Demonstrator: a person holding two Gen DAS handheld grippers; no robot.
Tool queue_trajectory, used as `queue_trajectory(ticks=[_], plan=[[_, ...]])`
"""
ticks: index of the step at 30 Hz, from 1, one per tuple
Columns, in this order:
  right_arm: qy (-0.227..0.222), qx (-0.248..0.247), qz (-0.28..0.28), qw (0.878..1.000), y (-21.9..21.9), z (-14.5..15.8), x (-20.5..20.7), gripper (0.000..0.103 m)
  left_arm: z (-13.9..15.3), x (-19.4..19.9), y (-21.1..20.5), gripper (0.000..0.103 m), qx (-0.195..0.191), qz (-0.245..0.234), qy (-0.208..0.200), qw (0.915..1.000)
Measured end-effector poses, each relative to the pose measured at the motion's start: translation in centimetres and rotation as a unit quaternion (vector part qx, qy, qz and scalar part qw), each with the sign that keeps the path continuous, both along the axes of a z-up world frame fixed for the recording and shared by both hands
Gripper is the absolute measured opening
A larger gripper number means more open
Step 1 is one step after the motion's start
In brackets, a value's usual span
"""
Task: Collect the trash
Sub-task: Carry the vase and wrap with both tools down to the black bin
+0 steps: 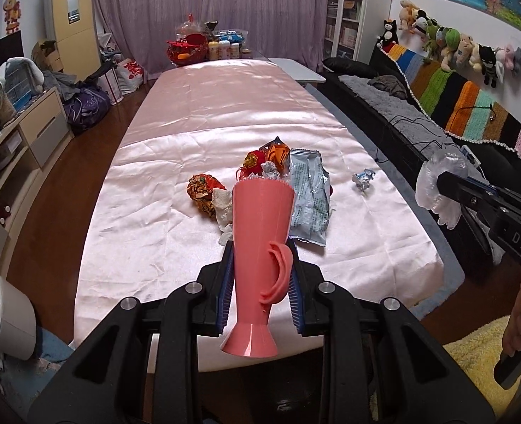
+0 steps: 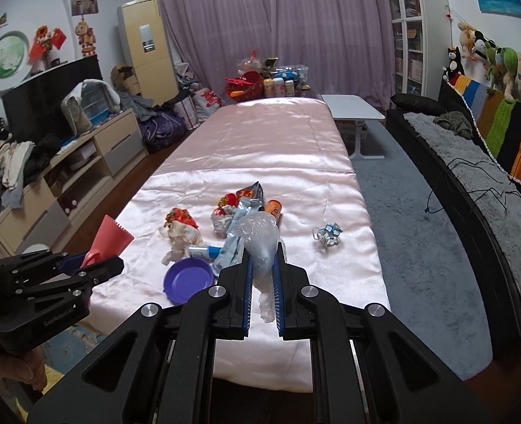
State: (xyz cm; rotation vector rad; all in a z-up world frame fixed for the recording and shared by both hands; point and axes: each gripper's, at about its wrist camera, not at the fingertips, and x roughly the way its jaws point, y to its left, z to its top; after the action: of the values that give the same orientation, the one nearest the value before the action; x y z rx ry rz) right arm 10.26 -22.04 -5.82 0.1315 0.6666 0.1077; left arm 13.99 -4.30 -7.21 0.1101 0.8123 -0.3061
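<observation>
left claw (image 1: 260,282): pinching a pink scoop (image 1: 258,247) by its stem, the blue pads pressed on both sides; the scoop's wide toothed mouth points away toward the litter and its flared foot hangs nearest the camera.
right claw (image 2: 263,282): closed on a crumpled clear plastic bag (image 2: 260,243), which bulges out ahead of the tips and trails down between the blue pads.
desk (image 1: 225,113): long, draped in shiny pink cloth, with the litter gathered at the near end.
trash pile (image 1: 278,180): just beyond the scoop's mouth; a pale blue-grey snack packet (image 1: 308,205) lies to the scoop's right, a white tissue (image 1: 223,208) and a brown-gold wrapper (image 1: 202,192) to its left, red and orange wrappers behind.
small foil wrapper (image 2: 327,234): blue and silver, lying alone on the cloth, apart from the pile and ahead and to the right of the right claw.
purple lid (image 2: 189,279): flat on the cloth at the near edge of the pile, between the two claws in the right wrist view.
bag versus pile: the held bag hangs above the near edge of the litter, off the cloth.
</observation>
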Motion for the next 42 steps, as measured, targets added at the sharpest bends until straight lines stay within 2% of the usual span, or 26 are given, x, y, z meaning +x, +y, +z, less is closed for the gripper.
queue_trajectory(ticks=[5, 10, 16, 21, 25, 31, 42], plan=[[-0.008, -0.011, 0.004, 1.0, 1.3, 1.1, -3.2, 0.012, 1.1, -4.0, 1.3, 0.026, -0.01, 0.007, -0.009, 0.9999], [0.005, -0.009, 0.013, 1.0, 2.0, 0.2, -6.4, 0.012, 0.5, -7.8, 2.4, 0.026, -0.015, 0.015, -0.003, 0.9998], [0.029, -0.003, 0.022, 0.999, 2.6, -1.8, -8.8, 0.012, -2.1, -11.1, 3.4, 0.026, -0.012, 0.03, 0.022, 0.9992], [0.058, -0.008, 0.034, 0.998, 3.7, -4.8, -10.2, 0.012, -4.6, -13.0, 4.0, 0.026, -0.008, 0.034, 0.038, 0.9987], [0.089, -0.011, 0.043, 0.995, 4.6, -7.4, -11.1, 0.012, -7.4, -13.9, 4.4, 0.026, -0.015, 0.033, 0.069, 0.997], [0.127, 0.002, 0.044, 0.991, 4.8, -10.6, -11.8, 0.012, -11.4, -14.7, 4.5, 0.026, -0.005, 0.031, 0.104, 0.9941], [0.184, 0.035, 0.066, 0.98, 5.6, -14.6, -10.4, 0.012, -15.3, -13.6, 3.7, 0.026, -0.009, 0.022, 0.157, 0.9873]])
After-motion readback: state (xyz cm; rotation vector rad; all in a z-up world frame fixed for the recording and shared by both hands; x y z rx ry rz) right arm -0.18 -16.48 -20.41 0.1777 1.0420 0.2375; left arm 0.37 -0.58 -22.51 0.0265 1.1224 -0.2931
